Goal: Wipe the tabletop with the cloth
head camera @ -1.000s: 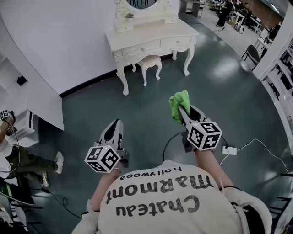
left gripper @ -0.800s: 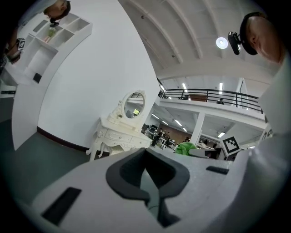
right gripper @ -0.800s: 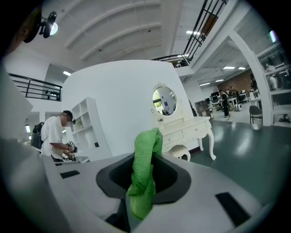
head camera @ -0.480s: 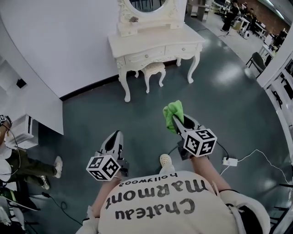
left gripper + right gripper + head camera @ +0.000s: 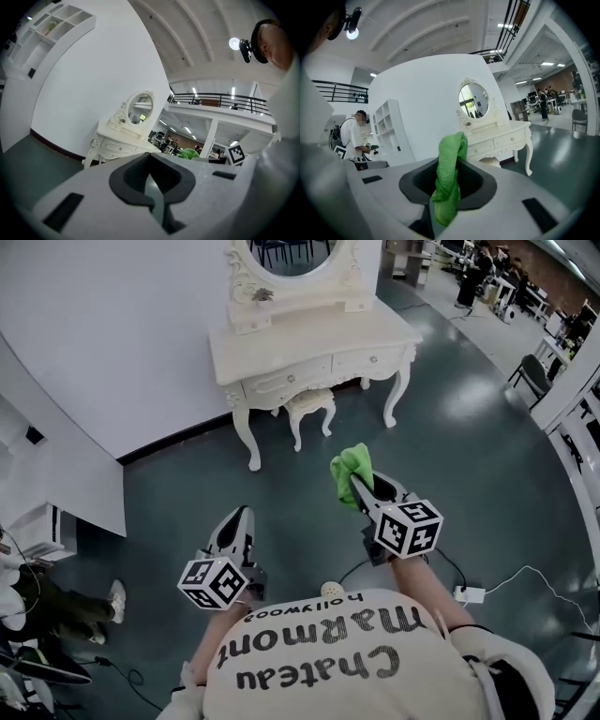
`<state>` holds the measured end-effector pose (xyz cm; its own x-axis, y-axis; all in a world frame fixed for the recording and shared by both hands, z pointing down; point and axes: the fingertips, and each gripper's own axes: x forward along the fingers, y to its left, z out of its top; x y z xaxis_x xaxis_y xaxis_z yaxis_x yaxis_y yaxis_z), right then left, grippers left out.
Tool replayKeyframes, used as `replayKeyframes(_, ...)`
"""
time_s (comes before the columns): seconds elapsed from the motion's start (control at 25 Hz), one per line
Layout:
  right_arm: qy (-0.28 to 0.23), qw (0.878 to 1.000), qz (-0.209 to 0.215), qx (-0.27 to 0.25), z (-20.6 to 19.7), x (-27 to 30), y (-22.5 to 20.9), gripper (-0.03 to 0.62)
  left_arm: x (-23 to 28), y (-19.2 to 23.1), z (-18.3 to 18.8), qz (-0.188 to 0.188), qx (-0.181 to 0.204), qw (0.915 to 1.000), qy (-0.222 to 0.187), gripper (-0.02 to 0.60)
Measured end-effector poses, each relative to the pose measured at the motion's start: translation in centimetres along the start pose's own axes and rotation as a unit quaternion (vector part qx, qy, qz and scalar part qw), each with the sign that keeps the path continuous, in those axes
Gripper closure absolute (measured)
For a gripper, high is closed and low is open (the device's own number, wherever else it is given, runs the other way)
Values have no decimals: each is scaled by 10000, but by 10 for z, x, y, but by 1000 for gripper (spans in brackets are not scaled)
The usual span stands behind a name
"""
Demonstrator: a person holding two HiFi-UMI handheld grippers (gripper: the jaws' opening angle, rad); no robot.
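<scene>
A green cloth [image 5: 350,470] [image 5: 448,176] is pinched in my right gripper [image 5: 361,487] [image 5: 446,187], which is shut on it and held out over the dark floor. My left gripper [image 5: 234,521] [image 5: 152,194] is shut with nothing between its jaws, at the left and a little lower in the head view. Ahead stands a cream dressing table [image 5: 309,338] [image 5: 506,136] [image 5: 119,143] with an oval mirror [image 5: 286,254], against a white wall. Both grippers are well short of its top. The cloth also shows in the left gripper view as a green lump [image 5: 190,153].
A cream stool [image 5: 309,407] is tucked under the dressing table. A white cable and adapter [image 5: 469,594] lie on the floor at the right. White shelving [image 5: 42,521] and a seated person [image 5: 47,596] are at the left. Chairs and desks stand far right.
The view has moved closer to the dressing table and more of its mirror shows. Both grippers kept their hold and spacing; the right one still carries the cloth.
</scene>
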<state>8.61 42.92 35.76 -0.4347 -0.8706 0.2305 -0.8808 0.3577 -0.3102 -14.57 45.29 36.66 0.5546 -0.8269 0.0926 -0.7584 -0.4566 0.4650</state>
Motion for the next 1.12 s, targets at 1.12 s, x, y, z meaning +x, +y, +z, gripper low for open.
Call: replayKeyframes(1.12, 560, 9978, 353, 104, 1, 108, -90, 490, 134, 41, -12, 377, -369, 9986, 95, 574)
